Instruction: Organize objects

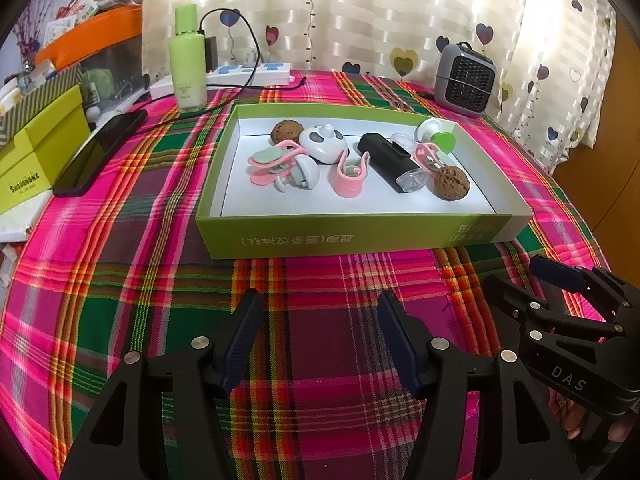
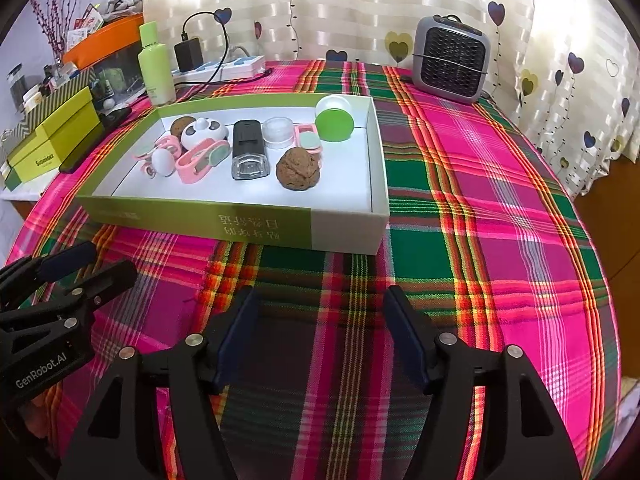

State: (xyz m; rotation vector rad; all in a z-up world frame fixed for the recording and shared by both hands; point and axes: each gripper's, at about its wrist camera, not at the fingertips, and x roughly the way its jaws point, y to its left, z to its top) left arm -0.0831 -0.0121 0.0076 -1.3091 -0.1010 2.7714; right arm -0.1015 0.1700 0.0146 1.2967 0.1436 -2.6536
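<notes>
Left wrist view: the green tray (image 1: 360,236) sits mid-table on the plaid cloth (image 1: 120,300), holding clips, walnuts and a black flashlight (image 1: 390,162) whose long axis runs far-left to near-right, lens nearest. Left gripper (image 1: 316,340) and right gripper (image 2: 320,336) hover short of it, jaws apart, empty. Sorting looks finished or not begun; any next pick needs a forward reach.

Bare tablecloth (image 2: 500,208) right of crowded green box (image 2: 192,220).
</notes>
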